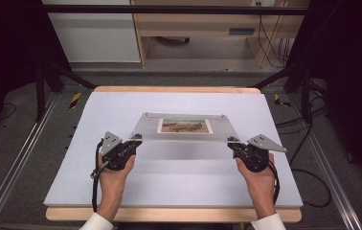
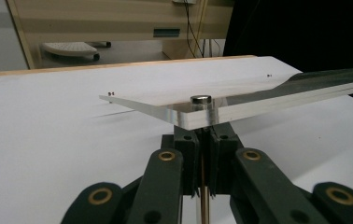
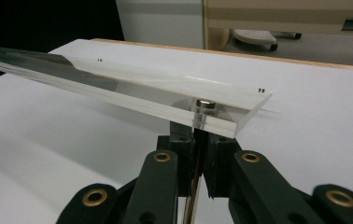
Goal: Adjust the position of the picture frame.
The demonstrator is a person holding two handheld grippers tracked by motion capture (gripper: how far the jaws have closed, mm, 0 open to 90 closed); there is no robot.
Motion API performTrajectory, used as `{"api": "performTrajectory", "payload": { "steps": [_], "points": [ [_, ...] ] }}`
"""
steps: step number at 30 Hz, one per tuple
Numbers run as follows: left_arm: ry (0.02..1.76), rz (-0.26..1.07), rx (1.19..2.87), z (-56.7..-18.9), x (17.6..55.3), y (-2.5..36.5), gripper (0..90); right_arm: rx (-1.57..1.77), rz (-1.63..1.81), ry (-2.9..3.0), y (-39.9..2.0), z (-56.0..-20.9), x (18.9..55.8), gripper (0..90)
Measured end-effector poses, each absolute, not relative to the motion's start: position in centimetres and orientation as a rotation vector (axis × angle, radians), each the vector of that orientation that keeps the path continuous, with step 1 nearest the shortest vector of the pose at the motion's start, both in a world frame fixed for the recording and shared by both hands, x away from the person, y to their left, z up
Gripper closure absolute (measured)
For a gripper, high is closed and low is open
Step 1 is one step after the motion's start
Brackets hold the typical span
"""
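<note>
Above mid-table (image 1: pixel 97 191), clear acrylic picture frame (image 1: pixel 185 126) held raised, long axis running side to side. Left gripper (image 1: pixel 136 139) clenched on near-left corner, right gripper (image 1: pixel 232 141) clenched on near-right corner. Near edge lifted; far edge low, toward table. Both hands equally near.

Bright overhead light, dark bkgd

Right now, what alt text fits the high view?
A person's two hands each hold a hand-held gripper, the left hand-held gripper and the right hand-held gripper, at the near corners of a clear acrylic frame enclosing a landscape picture, its near edge raised above a white table.
</note>
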State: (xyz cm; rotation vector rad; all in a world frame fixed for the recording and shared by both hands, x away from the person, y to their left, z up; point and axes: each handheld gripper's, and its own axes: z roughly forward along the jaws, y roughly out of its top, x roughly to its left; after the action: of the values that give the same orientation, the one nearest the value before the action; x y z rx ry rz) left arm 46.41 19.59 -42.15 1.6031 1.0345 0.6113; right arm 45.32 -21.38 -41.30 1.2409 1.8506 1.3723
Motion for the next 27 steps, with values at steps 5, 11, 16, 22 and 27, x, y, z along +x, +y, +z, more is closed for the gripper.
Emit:
{"api": "performTrajectory", "payload": {
  "steps": [5,11,16,22,27],
  "points": [
    [1.031,0.621,1.596,-42.2,46.4,19.5,83.5,1.244,1.373,1.844,-21.4,-41.4,45.5,83.5],
    [1.023,0.630,1.595,-42.4,46.5,19.6,83.4,1.246,1.370,1.845,-21.3,-41.4,45.6,83.5],
    [1.021,0.634,1.592,-42.6,46.7,19.7,83.3,1.250,1.366,1.846,-21.2,-41.5,45.7,83.4],
    [1.029,0.628,1.585,-43.1,46.8,19.8,83.2,1.258,1.361,1.851,-21.1,-41.7,45.9,83.3],
    [1.031,0.632,1.582,-43.2,46.8,19.9,83.1,1.252,1.358,1.857,-21.0,-41.8,46.0,83.3]
  ]
}}
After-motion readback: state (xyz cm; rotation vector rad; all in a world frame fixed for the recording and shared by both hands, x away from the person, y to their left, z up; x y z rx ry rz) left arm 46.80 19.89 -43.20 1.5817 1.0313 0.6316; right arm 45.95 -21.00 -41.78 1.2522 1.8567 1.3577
